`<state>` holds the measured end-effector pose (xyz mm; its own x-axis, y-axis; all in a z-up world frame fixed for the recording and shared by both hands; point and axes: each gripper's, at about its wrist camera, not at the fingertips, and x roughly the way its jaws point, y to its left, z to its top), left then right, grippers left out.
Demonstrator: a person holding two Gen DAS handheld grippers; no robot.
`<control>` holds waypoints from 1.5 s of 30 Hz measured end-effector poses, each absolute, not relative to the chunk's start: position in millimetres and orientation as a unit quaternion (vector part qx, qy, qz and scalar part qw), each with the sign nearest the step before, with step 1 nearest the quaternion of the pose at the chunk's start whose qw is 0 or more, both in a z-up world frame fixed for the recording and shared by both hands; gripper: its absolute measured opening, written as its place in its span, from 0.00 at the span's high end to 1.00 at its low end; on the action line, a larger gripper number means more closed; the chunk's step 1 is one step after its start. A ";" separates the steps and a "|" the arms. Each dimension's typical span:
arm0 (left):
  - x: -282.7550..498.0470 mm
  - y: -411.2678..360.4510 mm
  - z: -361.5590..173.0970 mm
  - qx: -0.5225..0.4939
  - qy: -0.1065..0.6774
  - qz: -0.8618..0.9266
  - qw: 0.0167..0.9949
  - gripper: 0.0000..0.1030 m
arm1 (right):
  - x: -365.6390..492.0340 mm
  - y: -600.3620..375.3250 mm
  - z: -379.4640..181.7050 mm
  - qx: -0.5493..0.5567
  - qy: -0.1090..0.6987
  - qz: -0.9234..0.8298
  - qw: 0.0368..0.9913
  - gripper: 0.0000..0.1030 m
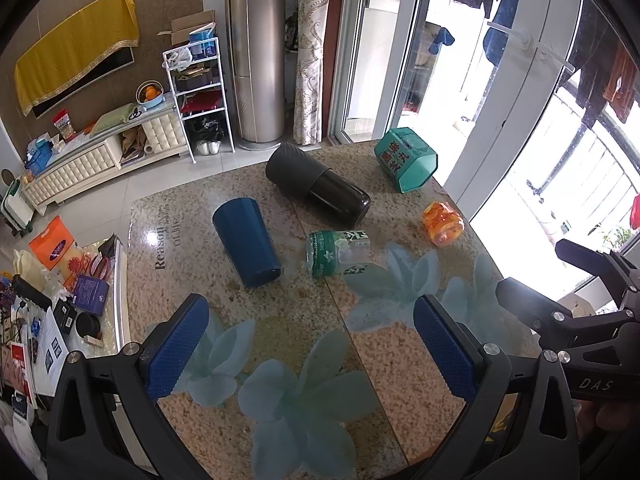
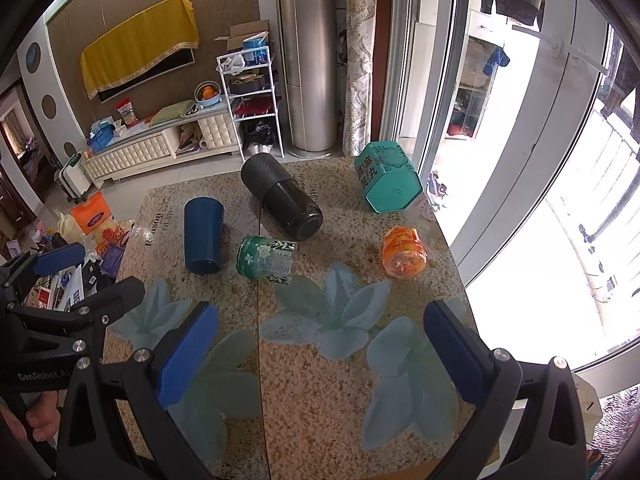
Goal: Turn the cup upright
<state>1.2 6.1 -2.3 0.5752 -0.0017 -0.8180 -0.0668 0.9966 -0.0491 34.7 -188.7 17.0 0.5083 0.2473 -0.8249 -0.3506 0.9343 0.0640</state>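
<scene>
Blue cup [image 1: 247, 242] lies sideways; both grippers spread wide, empty; only right view shows teal tin's [image 2: 387, 178] base

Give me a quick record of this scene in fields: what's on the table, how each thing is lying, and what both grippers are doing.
surface: table, speckled with flower print
blue cup: on its side, left of the group
black flask: on its side, behind the others
green bottle: on its side, beside the blue cup
orange jar: on its side, toward the window
teal box: tipped over at the far right corner
left gripper: open, empty, above the table's near part
right gripper: open, empty, above the table's near part
upright: nothing yet
</scene>
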 end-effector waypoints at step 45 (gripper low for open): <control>35.7 8.6 -30.2 0.069 0.518 -0.024 0.853 0.00 | 29.9 -199.0 -16.8 -0.037 0.521 0.170 0.836 0.00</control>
